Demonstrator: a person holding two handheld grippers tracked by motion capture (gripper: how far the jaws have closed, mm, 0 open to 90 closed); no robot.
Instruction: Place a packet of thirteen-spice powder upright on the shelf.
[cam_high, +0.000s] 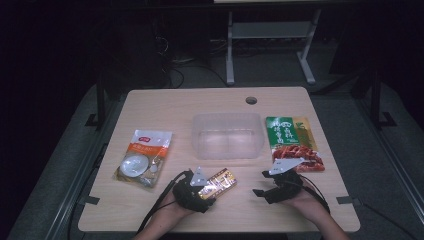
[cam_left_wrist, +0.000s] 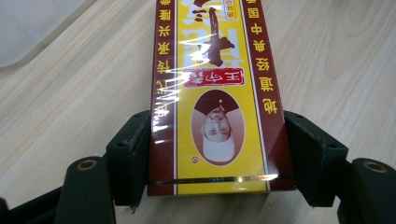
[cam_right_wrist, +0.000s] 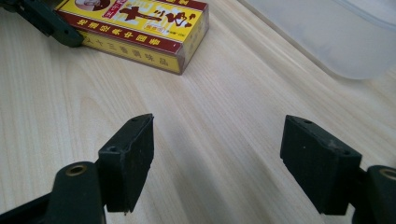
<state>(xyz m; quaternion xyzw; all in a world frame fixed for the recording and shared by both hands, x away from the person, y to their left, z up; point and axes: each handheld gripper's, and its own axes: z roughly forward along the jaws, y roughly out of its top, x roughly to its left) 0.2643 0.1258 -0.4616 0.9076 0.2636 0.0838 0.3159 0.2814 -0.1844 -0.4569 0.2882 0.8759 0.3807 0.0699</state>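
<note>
Box (cam_left_wrist: 217, 98): small flat carton, yellow face with dark red borders, wrapped in glossy film; lies flat on the table (cam_high: 150, 105) near the front edge, left of centre, just in front of the clear tub (cam_high: 227, 135)
Weight: probably light; a packet of this kind lifts with one gripper
Stiffness: card walls, fairly rigid along the edges; likely to dent if squeezed hard across the wide face
Surface: shiny film throws glare, so probably slippery against the black pads; calls for a firm but not crushing pinch
Where to hold: across the two long sides near one short end, as now; a hold nearer the middle would likely tip less on the lift
Left gripper (cam_left_wrist: 218, 154): jaws closed in on the long sides of the box at its near end, pads touching the red borders; box resting on the wood, not yet lifted as far as can be judged
Right gripper (cam_right_wrist: 217, 163): jaws spread wide, nothing between them; hovers low over bare wood to the right of the box, well apart from it
Clear tub: empty, open at the top, in the middle of the table; a likely place for the box
White packet (cam_high: 142, 157): flat on the left side of the table
Green packet (cam_high: 292, 142): flat on the right side, just beyond the right gripper
</note>
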